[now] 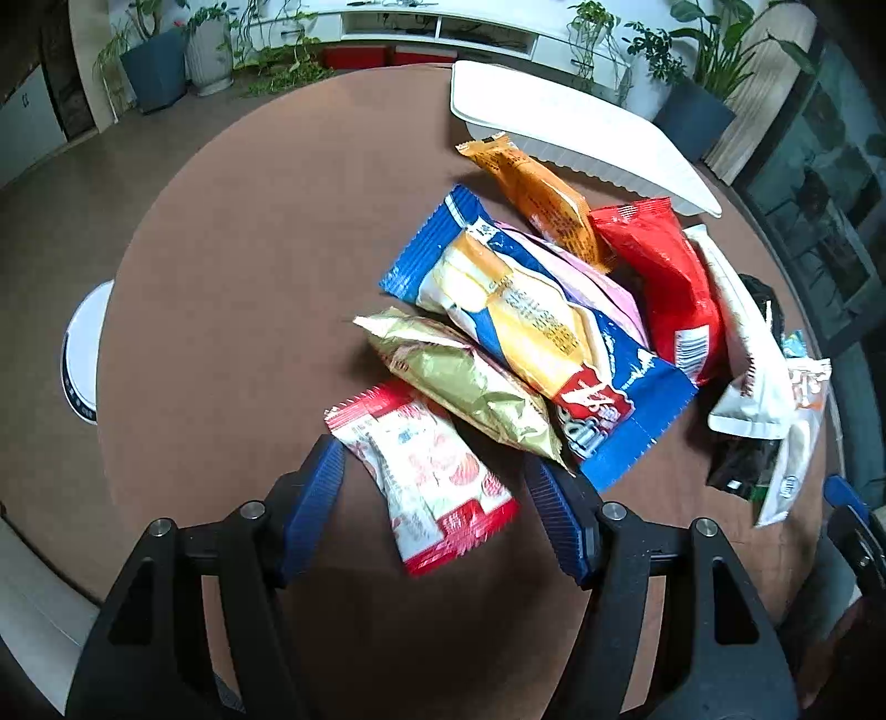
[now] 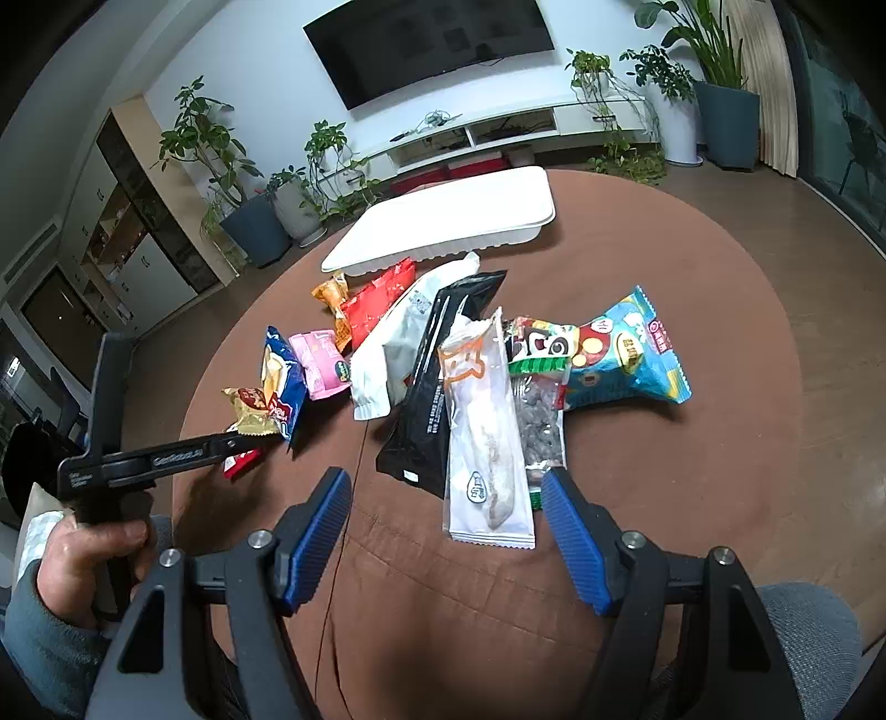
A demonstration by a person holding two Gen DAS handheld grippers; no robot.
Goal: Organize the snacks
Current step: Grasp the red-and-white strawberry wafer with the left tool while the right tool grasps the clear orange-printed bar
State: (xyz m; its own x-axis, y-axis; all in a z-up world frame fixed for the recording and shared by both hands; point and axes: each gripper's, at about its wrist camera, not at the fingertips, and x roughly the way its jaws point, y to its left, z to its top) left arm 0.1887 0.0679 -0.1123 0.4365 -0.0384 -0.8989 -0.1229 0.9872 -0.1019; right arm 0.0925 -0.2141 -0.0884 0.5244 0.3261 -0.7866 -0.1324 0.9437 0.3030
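A round brown worktop (image 2: 692, 443) stands on a brown floor (image 2: 803, 199) in a living room with pale white walls (image 2: 249, 72). A large black flat screen (image 2: 429, 44) hangs on the far wall above a long, low white media cabinet (image 2: 498, 130) with open shelves and red boxes (image 2: 459, 166) beneath it. Leafy green houseplants in dark blue-grey square planters (image 2: 725, 124) and white round pots (image 2: 678, 130) flank the cabinet on both sides. A tall cupboard with dark glass doors and a light wooden frame (image 2: 138, 221) lines the left wall. Dark glazing (image 2: 847, 138) runs along the right, beside a pale pleated curtain (image 2: 769, 83). The light is even and cool.
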